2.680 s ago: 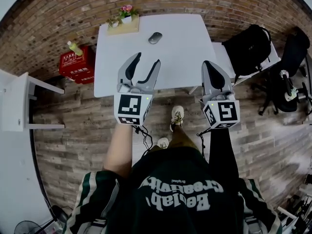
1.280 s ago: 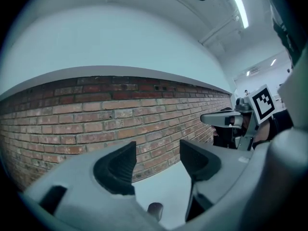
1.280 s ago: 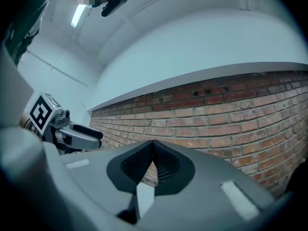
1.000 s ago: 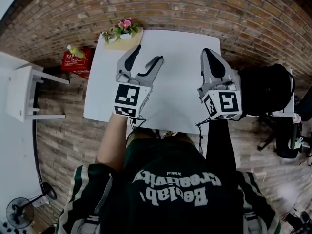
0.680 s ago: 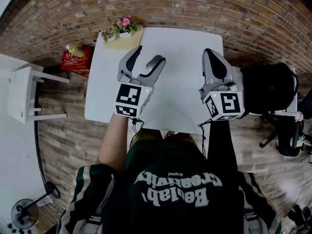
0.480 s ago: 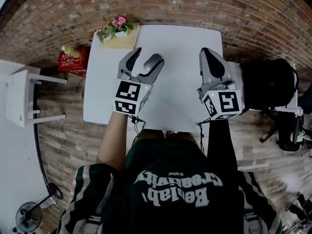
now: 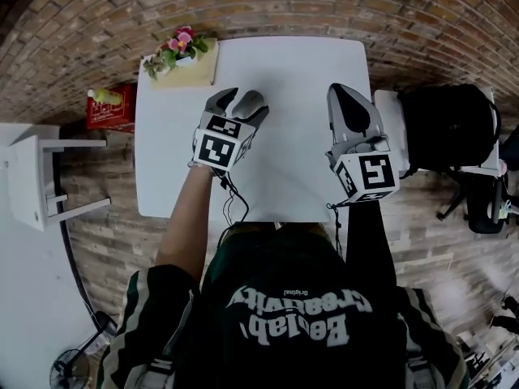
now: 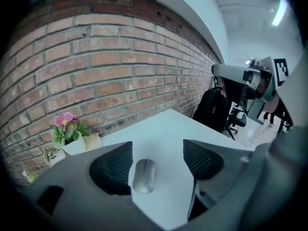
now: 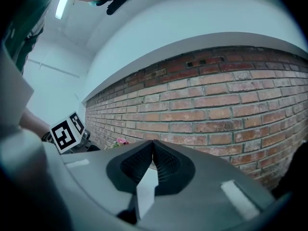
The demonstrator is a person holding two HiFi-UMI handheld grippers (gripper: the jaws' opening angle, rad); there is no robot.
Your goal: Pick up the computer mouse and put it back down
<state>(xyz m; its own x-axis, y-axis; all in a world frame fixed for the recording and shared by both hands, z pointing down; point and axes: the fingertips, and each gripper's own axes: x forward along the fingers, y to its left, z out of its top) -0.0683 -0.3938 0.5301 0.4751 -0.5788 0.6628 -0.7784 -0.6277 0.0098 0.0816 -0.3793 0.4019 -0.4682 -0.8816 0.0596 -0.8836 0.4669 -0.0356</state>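
Left gripper (image 7: 240, 102) points down at the white table (image 7: 300, 63) with its jaws standing wide apart, having just been opening; the computer mouse (image 8: 144, 175) lies flat on the table between them, not clamped, close by the ribbed pad on the left of the left gripper view and clear of the other pad; right gripper (image 9: 153, 152) hangs over the table's right part with its jaws closed together and nothing between them. Seen from the left gripper view, the mouse is a low, smooth oval in matt silver-grey with a thin dark line for the wheel running along its middle; no cable shows on it, and no brand mark can be made out. Black-and-white square markers cover the cube on each gripper; the person's dark shirt (image 7: 292, 314) carries white lettering, upside down in the head view, of which one large word seems to read "Creativity" and a small word "Original"; a red crate (image 7: 109, 108) on the floor left of the table bears white print too small to read; a pot of pink flowers (image 7: 180, 47) stands at the table's far left corner.
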